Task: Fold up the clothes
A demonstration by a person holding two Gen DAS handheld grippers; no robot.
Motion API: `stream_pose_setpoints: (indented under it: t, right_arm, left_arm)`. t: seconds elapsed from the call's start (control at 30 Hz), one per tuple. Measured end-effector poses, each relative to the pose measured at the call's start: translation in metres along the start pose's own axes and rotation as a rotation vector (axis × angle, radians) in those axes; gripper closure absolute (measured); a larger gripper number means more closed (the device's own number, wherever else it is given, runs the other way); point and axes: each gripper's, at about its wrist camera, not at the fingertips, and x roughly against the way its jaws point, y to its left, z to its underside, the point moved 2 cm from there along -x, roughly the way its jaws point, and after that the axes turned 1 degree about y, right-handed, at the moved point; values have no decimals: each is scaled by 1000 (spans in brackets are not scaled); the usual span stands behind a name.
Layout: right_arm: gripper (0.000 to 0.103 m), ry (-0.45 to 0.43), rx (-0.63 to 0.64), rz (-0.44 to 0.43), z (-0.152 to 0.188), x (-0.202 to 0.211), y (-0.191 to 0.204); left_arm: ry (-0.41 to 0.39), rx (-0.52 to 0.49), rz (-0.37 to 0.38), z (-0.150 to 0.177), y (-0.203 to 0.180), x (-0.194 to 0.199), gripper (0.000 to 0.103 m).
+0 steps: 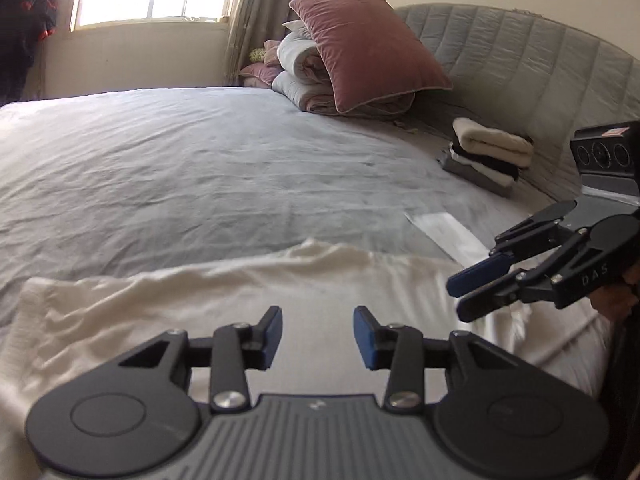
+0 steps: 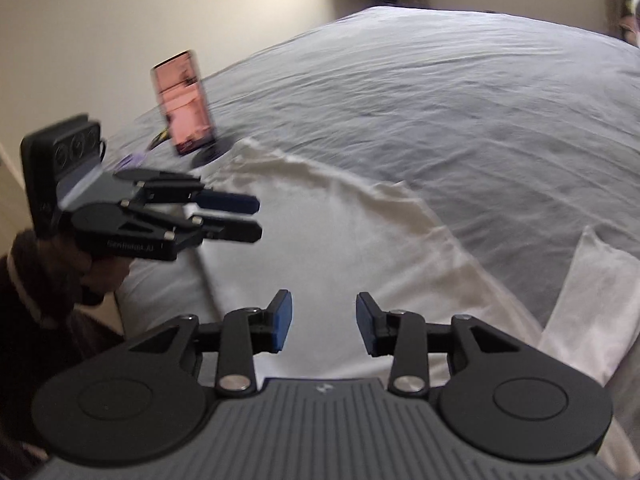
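Observation:
A cream-white garment [image 1: 240,304] lies spread flat along the near edge of the grey bed sheet [image 1: 200,160]; in the right wrist view the garment [image 2: 360,240] shows a sleeve at the far right. My left gripper [image 1: 318,336] hovers over the cloth, jaws apart, nothing between its blue pads. My right gripper [image 2: 324,322] is also open over the cloth with an empty gap. Each appears in the other's view: the right gripper [image 1: 460,298] at the garment's right end, the left gripper [image 2: 258,217] at its left end, held by a hand [image 2: 100,272].
A stack of folded clothes [image 1: 488,156] sits by the quilted grey headboard [image 1: 520,52]. A pink pillow [image 1: 368,44] leans on rolled bedding [image 1: 304,68]. A phone on a stand [image 2: 186,102] is at the bed's left corner. A pale flat strip [image 1: 444,232] lies beside the garment.

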Motion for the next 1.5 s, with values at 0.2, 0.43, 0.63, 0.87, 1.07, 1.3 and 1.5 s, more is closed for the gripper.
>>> stream_pose_setpoints:
  t: [0.2,0.43,0.63,0.87,1.07,1.3,1.5]
  right_arm:
    - [63,-50,-40,44,-31,-20,-30]
    - [63,-29,-62,73,-45,-56,-57]
    - [63,0,-81,17,-46,-62,-60]
    - [63,42,-62,-53,-48,-65,-49]
    - [63,75,-148,-114,-54,-78,-65]
    - [63,110,-416,-286,-65,-107,-92]
    - [96,11,-573,-308,-66,-110,-101]
  left_arm:
    - [21,-16,32,-14,2,-43,63]
    - [31,70,69,-17,22,-65,66]
    - [32,84,92,-7,32,-71,67]
    - [21,102,103,-5,36,-69,67]
    - [24,76,88,-3,34,-62,66]
    - [22,76,86,1,43,-47,66]
    - [28,94,28,4,61,-35,66]
